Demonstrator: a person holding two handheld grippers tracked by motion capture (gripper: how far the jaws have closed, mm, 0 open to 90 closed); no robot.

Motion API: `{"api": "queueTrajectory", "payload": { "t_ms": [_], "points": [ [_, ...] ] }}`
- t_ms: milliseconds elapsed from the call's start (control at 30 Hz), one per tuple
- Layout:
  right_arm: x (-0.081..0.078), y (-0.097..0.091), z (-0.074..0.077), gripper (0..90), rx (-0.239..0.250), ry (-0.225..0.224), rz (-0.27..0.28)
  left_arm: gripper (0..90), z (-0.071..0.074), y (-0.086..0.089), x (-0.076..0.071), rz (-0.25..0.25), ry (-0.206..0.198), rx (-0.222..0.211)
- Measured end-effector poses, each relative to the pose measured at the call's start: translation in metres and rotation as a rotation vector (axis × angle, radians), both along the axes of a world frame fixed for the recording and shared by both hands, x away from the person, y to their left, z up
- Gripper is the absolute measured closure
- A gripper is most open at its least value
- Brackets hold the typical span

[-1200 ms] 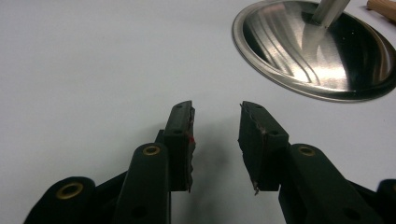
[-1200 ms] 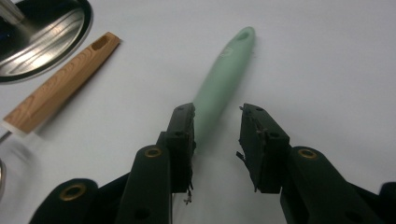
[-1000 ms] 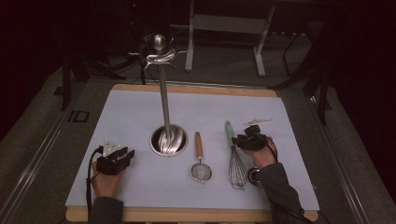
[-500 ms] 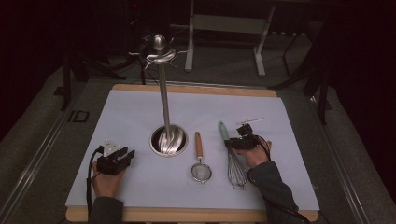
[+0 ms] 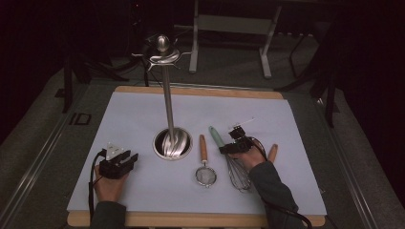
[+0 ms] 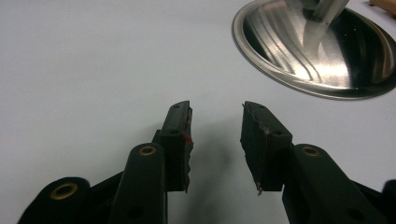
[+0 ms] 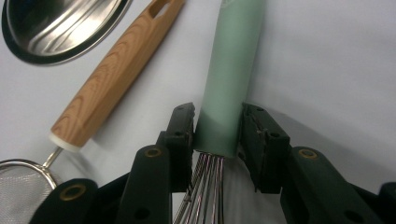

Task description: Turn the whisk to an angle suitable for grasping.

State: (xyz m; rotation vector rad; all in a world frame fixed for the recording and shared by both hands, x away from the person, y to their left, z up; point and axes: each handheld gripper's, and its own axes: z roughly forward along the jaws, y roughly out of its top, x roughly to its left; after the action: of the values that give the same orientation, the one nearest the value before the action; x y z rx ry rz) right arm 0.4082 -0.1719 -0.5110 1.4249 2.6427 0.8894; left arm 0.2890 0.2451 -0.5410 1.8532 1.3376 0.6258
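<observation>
Rightward tongs (image 5: 228, 146) have slid in over my whisk (image 7: 231, 74), right of the stand (image 5: 172, 143), straddling its handle, grip unconfirmed; left tongs (image 6: 215, 135) widened, empty. Closing off-centre could roll it away.

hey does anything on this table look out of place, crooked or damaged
Nothing stands out. The whisk and strainer lie flat on the white mat, and the stand is upright. The whisk's green handle sits between the right gripper's jaws.
</observation>
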Motion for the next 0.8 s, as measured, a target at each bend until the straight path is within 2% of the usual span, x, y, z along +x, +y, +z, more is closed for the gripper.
{"api": "queueTrajectory", "payload": {
  "t_ms": [33,100,133,200,267,367,467,800],
  "points": [
    [0.000,0.003,-0.001,64.6,-0.006,0.006,0.010,63.2,0.000,0.000,0.000,0.000,0.000,-0.001],
    [0.000,0.011,0.001,64.7,-0.052,-0.004,0.029,63.1,0.000,0.000,0.000,0.000,0.001,-0.001],
    [0.000,0.011,0.001,64.7,-0.052,-0.004,0.029,63.1,0.000,0.000,0.000,0.000,0.001,-0.001],
    [0.000,0.018,0.004,66.1,-0.104,-0.003,0.033,63.0,0.000,0.000,0.000,0.000,-0.001,-0.003],
    [0.000,0.020,0.004,67.8,-0.095,0.010,0.035,62.9,0.000,0.000,0.000,0.000,0.001,-0.003],
    [-0.002,0.022,0.005,68.7,-0.094,0.007,0.041,62.9,0.000,0.000,0.000,0.001,0.001,-0.004],
    [-0.005,0.024,0.010,69.3,-0.082,-0.013,0.044,62.9,0.000,0.000,0.000,0.002,0.001,-0.004],
    [-0.012,0.018,0.039,69.7,0.007,-0.084,0.044,63.0,0.000,0.000,0.001,0.001,0.006,0.000]
  ]
}}
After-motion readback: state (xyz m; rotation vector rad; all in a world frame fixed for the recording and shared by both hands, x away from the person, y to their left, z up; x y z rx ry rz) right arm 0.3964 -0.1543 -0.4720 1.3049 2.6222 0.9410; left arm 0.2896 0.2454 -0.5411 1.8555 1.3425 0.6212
